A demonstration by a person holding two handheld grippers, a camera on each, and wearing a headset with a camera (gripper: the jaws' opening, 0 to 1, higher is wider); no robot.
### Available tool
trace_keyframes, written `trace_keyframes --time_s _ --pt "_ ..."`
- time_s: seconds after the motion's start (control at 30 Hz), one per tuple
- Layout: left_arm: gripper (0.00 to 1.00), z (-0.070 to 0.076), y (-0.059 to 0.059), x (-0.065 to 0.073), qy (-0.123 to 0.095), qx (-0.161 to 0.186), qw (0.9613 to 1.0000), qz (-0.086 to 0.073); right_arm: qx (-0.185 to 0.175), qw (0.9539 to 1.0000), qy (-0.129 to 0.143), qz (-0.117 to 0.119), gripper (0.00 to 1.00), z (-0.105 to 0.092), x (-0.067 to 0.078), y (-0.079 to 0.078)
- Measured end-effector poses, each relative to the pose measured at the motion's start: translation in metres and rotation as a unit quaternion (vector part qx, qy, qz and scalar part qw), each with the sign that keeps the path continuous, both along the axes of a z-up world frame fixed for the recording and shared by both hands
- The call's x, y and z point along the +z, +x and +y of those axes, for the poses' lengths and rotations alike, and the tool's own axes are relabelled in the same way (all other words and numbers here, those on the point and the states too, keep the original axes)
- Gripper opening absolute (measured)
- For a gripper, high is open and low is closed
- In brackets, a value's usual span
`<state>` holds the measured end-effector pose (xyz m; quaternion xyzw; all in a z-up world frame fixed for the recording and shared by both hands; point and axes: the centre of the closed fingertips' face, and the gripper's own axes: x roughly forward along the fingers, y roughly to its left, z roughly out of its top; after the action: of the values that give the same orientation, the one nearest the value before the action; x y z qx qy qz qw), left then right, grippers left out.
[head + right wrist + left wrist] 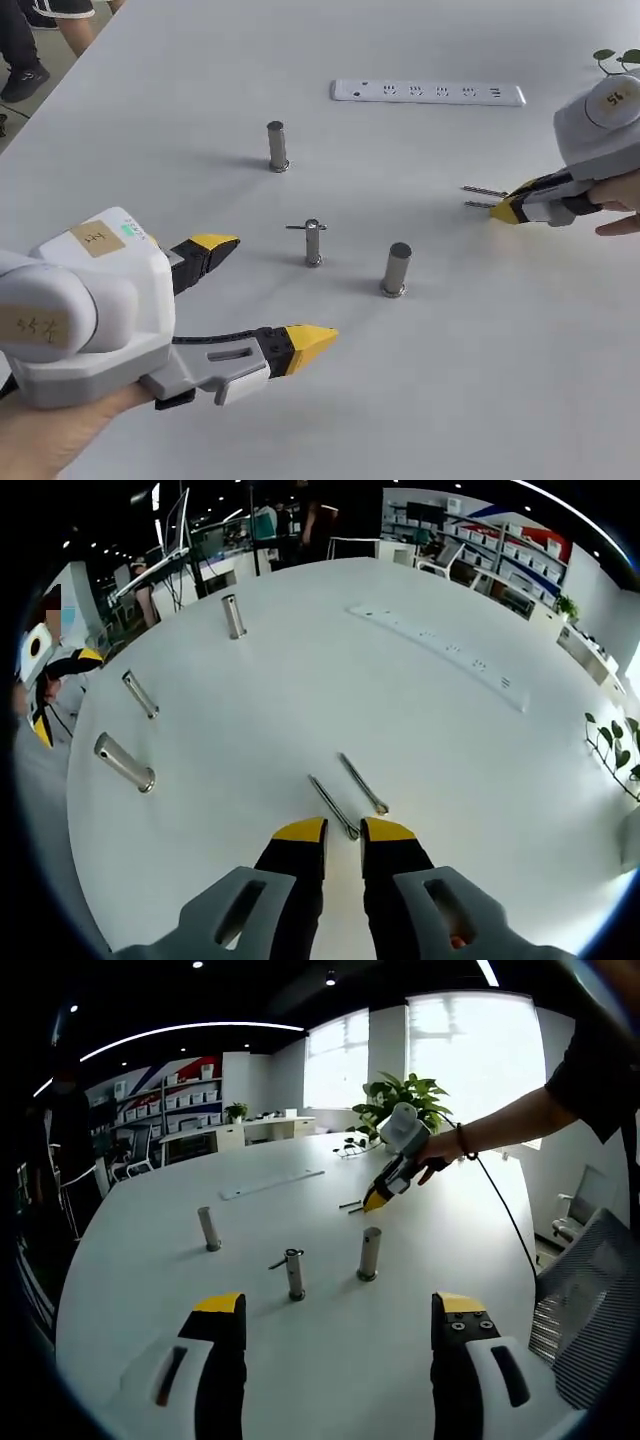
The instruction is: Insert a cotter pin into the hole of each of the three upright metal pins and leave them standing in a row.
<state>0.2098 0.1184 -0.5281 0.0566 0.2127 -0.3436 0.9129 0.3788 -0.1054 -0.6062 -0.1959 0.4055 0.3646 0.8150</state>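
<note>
Left gripper (pixel 262 290) fills the lower left of the head view, its jaws spread wide with nothing between them; in the left gripper view the two yellow tips stand well apart at the bottom edge

Beyond it three pins stand upright on the white table (pixel 450 400), well apart, in a bent line. Right pin (pixel 396 270) is just right of centre and bare. Middle pin (pixel 313 243) is at centre, with a fitted cotter (pixel 300 227) crosswise through its top, sticking out to the left. Far pin (pixel 277 146) is up and left of centre, also bare

At the right edge, right gripper (pixel 505 211) lies low over the table, pointing left. In the right gripper view its jaws are nearly together, a narrow gap left between the yellow tips. Two cotters lie flat side by side just ahead: the near cotter (pixel 333 807) reaches with one end into that gap, and whether it is pinched I cannot tell; the other cotter (pixel 362 783) lies just beside it, clear of the tips

Farthest off, a power strip (pixel 428 93) lies across the upper middle, and plant (pixel 615 58) leaves show in the upper right corner
</note>
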Motion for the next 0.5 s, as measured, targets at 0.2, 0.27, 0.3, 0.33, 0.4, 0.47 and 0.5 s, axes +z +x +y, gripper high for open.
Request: trace_keyframes --time_s 0.2,0.27,0.3,0.33,0.4,0.47,0.5 --pt "0.74 -0.0001 -0.0005 0.0 0.001 -0.001 1.0 0.001 0.025 0.9984 -0.047 0.019 0.04 -0.0065 -0.0021 0.0021" --pt "0.74 -0.0001 -0.0007 0.0003 0.001 -0.001 1.0 0.001 0.044 0.997 -0.06 0.021 0.03 -0.0048 -0.0029 0.0018" --pt "0.74 0.0 -0.0008 0.0011 0.0 -0.001 1.0 0.0 0.049 0.9962 -0.069 0.023 0.03 -0.0048 -0.0031 0.0018" --pt "0.74 0.0003 -0.0009 0.0016 0.0 -0.001 1.0 -0.001 0.055 0.9955 -0.072 0.026 0.02 -0.0044 -0.0033 0.0014" --pt "0.74 0.0008 -0.0013 0.0024 0.0 -0.002 1.0 -0.002 0.061 0.9947 -0.076 0.032 0.02 -0.004 -0.0036 0.0021" --pt "0.73 0.0013 -0.0016 0.0026 0.0 -0.001 1.0 -0.002 0.06 0.9943 -0.077 0.044 0.02 -0.0043 -0.0036 0.002" --pt "0.73 0.0013 -0.0017 0.0025 0.001 -0.002 1.0 -0.002 0.064 0.9937 -0.079 0.047 0.02 -0.0046 -0.0039 0.0018"
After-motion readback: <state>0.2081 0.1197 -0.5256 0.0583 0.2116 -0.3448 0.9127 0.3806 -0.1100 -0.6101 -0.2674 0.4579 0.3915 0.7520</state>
